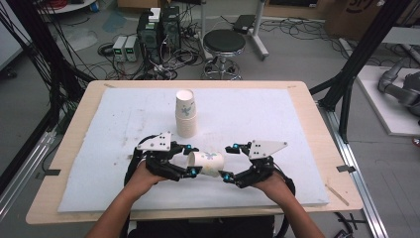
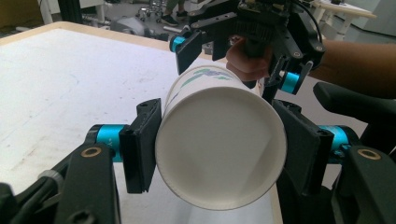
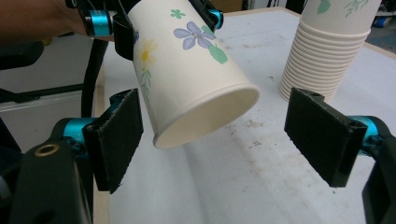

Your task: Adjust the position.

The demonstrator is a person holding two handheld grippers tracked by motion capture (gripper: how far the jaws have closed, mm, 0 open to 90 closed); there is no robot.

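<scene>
I keep the left tool [image 1: 192, 159] clamped on the paper cup [image 1: 207, 163], lying sideways above the table [image 1: 277, 124] at 6 o'clock of the cup stack [image 1: 185, 115], so my right tool [image 1: 229, 162], spread wide, can close around its free end.

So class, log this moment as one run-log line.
left gripper: shut on paper cup | right gripper: open at cup's mouth | cup stack: upright behind
</scene>
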